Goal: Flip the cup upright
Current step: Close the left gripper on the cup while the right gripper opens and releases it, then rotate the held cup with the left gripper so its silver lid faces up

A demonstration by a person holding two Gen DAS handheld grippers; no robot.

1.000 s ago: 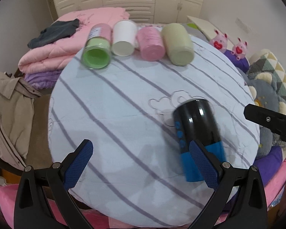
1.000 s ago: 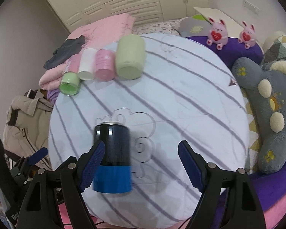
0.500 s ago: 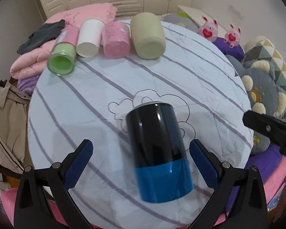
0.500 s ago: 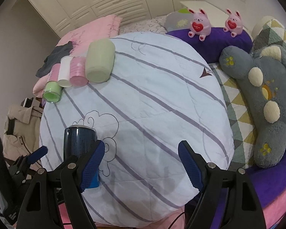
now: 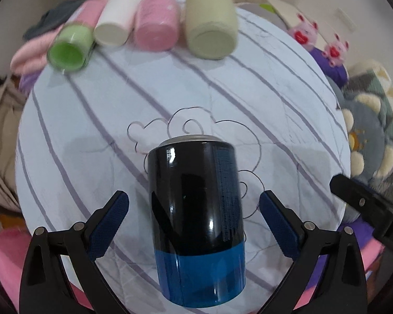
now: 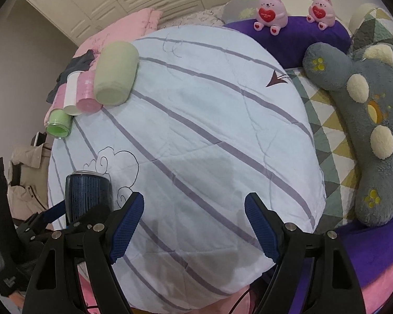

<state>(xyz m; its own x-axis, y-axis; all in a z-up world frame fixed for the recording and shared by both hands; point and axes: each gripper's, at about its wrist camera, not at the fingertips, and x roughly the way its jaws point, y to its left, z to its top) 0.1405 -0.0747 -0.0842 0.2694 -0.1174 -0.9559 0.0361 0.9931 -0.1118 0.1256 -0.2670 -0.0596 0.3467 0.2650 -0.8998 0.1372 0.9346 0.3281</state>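
Lying on its side on the striped quilt (image 5: 222, 99), the black-and-blue cup (image 5: 196, 222) sat squarely between the two blue-padded fingers (image 5: 110, 222) of the left gripper (image 5: 194, 225). Its blue end pointed back toward the camera and its silver-rimmed end pointed away, toward the far edge of the quilt. The left gripper stood wide, with a gap of quilt showing between each pad and the cup's wall, so neither finger touched it.

From the right wrist view the same cup (image 6: 87, 196) appeared low on the left, with the left gripper's dark frame just below and around it. The right gripper (image 6: 194, 225) was spread wide too, holding nothing, with only striped quilt between its fingers. It hung well to the right of the cup, near the quilt's near edge.

Along the quilt's far left edge four other cups lay on their sides in a row, touching or nearly so: a green cup (image 5: 69, 49), a white cup (image 5: 116, 23), a pink cup (image 5: 156, 26) and a pale olive cup (image 5: 209, 28). A grey plush toy (image 6: 366, 120) lay to the right, and two pink bunnies (image 6: 269, 13) sat on a purple pillow (image 6: 296, 41) beyond the quilt.
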